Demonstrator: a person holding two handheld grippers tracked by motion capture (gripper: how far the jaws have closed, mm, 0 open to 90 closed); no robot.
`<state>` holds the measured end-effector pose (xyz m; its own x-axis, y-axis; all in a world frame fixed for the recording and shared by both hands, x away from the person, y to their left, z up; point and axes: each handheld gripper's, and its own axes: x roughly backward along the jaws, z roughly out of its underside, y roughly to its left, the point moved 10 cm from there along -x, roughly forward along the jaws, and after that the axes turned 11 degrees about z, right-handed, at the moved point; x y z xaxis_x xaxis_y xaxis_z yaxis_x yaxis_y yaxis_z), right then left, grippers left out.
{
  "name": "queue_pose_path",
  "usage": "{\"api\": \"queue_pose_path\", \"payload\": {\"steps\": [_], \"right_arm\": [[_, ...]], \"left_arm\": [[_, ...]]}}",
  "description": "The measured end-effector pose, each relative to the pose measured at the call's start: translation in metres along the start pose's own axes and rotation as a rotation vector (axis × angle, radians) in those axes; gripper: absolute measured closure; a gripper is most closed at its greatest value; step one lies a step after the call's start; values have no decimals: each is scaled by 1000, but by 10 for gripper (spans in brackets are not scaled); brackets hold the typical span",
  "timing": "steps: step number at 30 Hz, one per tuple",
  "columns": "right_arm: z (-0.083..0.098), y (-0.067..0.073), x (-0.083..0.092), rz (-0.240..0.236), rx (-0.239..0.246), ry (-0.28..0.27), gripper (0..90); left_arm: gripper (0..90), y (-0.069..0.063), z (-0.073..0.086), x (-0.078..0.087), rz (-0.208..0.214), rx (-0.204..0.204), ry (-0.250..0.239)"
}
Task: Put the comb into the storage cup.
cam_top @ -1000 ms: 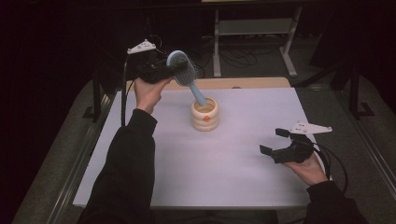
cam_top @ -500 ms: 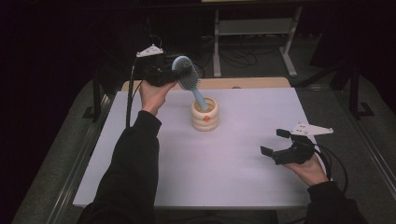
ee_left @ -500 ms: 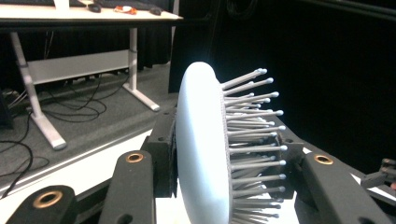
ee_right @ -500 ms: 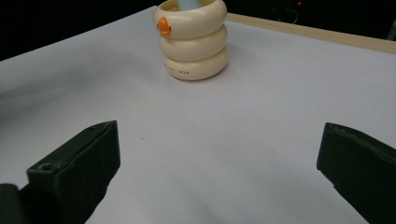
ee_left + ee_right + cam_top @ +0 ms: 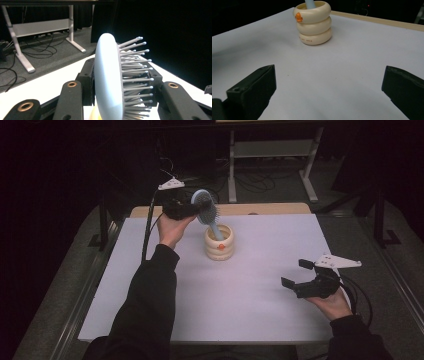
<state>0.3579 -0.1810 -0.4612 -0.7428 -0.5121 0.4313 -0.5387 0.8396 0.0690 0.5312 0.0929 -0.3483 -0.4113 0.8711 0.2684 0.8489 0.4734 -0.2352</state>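
Two grippers are at work over a white table (image 5: pixel 260 320). The left gripper (image 5: pixel 192 210) is in the upper middle of the high view, and its jaws are pinched tight on the head of a light blue hairbrush (image 5: pixel 206 206). In the left gripper view the brush head (image 5: pixel 110 82) stands up between the two black jaws, with its grey bristles (image 5: pixel 135 72) poking out to the right side of the frame.

The handle of the brush points down into a cream cup (image 5: pixel 219 243) that looks like three fat rings stacked up. The cup stands on the table near the top middle of the high view, right under the brush. It has a small orange duck (image 5: pixel 298 17) on its side, seen at the top of the right gripper view.

The right gripper (image 5: pixel 297 279) hangs low over the table at the lower right of the high view. Its jaws are spread wide and nothing is between them. It is well apart from the cup.

The step in hand looks like putting the brush into the cup. The handle tip is already inside the rim, I think. Next, the left gripper should go a bit lower until the handle rests on the bottom, then let go gently so the cup does not tip over.
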Motion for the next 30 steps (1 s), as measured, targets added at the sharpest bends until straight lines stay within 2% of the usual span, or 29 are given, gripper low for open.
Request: {"api": "queue_pose_path", "payload": {"steps": [14,18,25,30], "right_arm": [[-1,-2,4,7,-11,-27,0],[0,-1,3,6,-11,-22,0],[0,-1,4,1,-13,-22,0],[0,0,4,1,-12,-21,0]], "left_arm": [[550,1,24,-18,7,32,21],[550,3,28,-21,15,49,1],[548,8,29,-20,3,74,-26],[533,12,31,-17,-9,91,-27]]}}
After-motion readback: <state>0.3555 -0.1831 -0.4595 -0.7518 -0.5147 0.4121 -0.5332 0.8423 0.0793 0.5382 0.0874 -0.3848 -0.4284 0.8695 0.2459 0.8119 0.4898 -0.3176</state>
